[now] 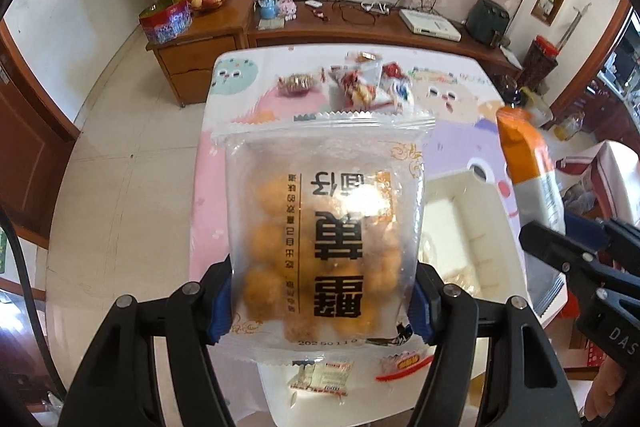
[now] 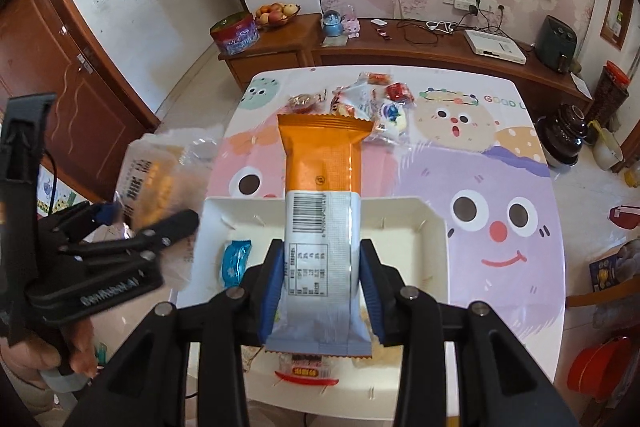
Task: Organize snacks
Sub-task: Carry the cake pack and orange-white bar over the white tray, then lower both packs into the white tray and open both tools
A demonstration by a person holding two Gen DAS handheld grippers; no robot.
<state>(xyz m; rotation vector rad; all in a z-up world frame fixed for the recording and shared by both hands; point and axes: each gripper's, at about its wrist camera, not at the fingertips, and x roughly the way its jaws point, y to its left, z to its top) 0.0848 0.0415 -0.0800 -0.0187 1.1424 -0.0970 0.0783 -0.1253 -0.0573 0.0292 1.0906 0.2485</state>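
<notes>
Blue pads of the left gripper (image 1: 322,301) pinched the lower sides of a frosted clear plastic bag of round golden snacks (image 1: 324,227), held above the table; light, crinkly and slippery, it looked best gripped low across its filled body. Beside it, the right gripper (image 2: 322,287) clamped an orange and white foil snack packet (image 2: 320,195), soft and crushable, over the white plastic tray (image 2: 434,217). Farther off, small loose wrapped snacks (image 2: 360,99) lay on the cartoon-print table (image 2: 500,167)

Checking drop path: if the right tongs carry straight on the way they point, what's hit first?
Probably the white tray: the right tongs, shut on the orange-and-white packet, point down over it. Depth unclear.
</notes>
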